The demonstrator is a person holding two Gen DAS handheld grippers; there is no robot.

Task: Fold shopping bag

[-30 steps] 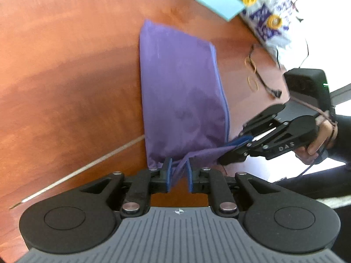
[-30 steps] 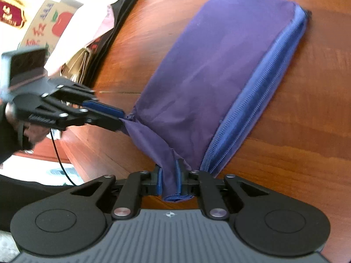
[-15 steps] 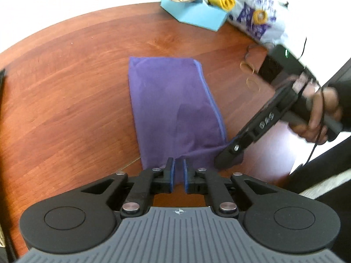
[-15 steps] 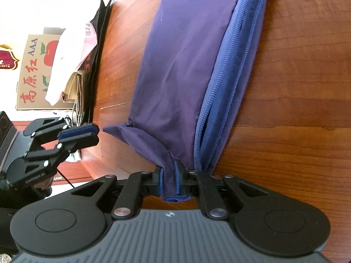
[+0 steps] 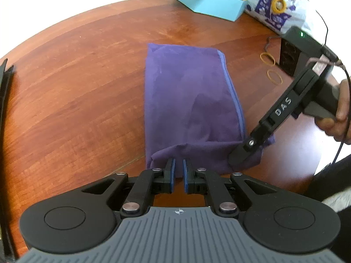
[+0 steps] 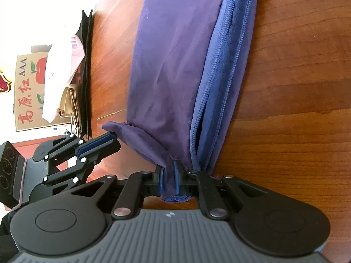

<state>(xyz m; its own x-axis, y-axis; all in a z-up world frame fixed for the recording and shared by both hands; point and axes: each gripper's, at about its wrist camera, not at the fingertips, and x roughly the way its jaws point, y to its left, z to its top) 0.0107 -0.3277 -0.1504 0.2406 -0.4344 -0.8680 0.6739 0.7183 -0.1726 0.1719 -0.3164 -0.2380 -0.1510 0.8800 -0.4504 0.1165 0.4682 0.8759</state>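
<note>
The near end of the purple shopping bag (image 5: pixel 188 100) is partly hidden: in the left wrist view the right hand-held gripper (image 5: pixel 238 160) covers its near right corner, and in the right wrist view the bag's far end is cut off by the top edge of the picture. The person's hand (image 5: pixel 339 114) on the right tool is cropped at the picture's border, and the far clutter, a blue box (image 5: pixel 210 4) and a patterned plastic bag (image 5: pixel 276 6), is too distorted to read in detail.

The bag lies flat on the red-brown tabletop (image 5: pixel 76 87), a long rectangle whose long axis runs from the near edge of the tabletop straight away from the left camera. Its blue zipper edge (image 6: pixel 221 76) runs along the right long side. The near short end is lifted and turned over into a low fold.

The right hand-held gripper is closed on the near right corner, with purple cloth and blue trim bunched between its pads (image 6: pixel 175 179). The left hand-held gripper (image 5: pixel 178 171) is nearly closed at the near left corner; in its own view the fold sits right at its tips, yet in the right wrist view its fingers (image 6: pixel 98 145) seem just short of the cloth's tip, so a hold cannot be confirmed.

Two rubber bands (image 5: pixel 271 68) lie on the tabletop to the right of the bag.
</note>
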